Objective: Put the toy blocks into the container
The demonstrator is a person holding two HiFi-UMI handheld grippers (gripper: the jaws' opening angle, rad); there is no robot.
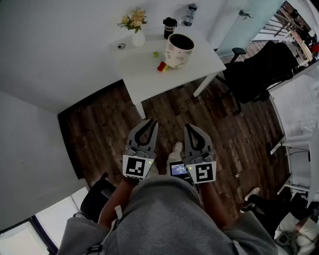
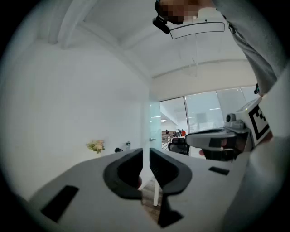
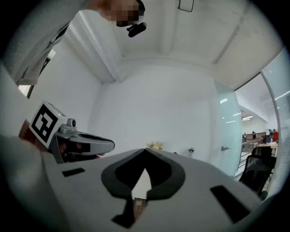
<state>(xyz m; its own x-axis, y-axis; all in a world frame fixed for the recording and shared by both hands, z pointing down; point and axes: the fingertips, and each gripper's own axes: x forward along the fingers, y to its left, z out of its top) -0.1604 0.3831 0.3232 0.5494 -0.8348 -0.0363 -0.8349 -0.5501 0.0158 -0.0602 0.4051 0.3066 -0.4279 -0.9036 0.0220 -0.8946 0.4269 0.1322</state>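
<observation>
Person's grey-clad lap (image 1: 164, 214) fills the bottom of the head view, nearest the lens. Just past it, left gripper (image 1: 148, 122) and right gripper (image 1: 190, 127) sit side by side, level, over dark wood floor (image 1: 99, 129), well short of the white table (image 1: 149, 82). A shoe (image 1: 177, 148) shows btwn them.

Only the head view shows the task's things. The container (image 1: 178, 50), white w/ a dark inside, stands mid-table, toward the far right edge. Red block (image 1: 162, 66) lies at its base on the near-left side; touching or just beside, can't tell. Green block (image 1: 155, 54) is small, a bit left of the container, apart from it. Vase of flowers (image 1: 135, 29) is by the left corner, dark cup (image 1: 170, 27) and bottle (image 1: 189, 14) along the far edge. Black chair (image 1: 259, 69) stands off the right corner.

Gripper views give white wall, ceiling and a glass partition (image 3: 226, 131); the flowers are tiny there. Each one also shows the other gripper alongside. The jaws cover most of the table top in both.

Left gripper: jaws a narrow slit apart, nothing in it. Right gripper: tips pressed together, empty.

Container's inside is too dark to read. A small dark item (image 1: 121, 46) near the table's left edge is too small to ID. Hands are mostly covered by the marker cubes.
</observation>
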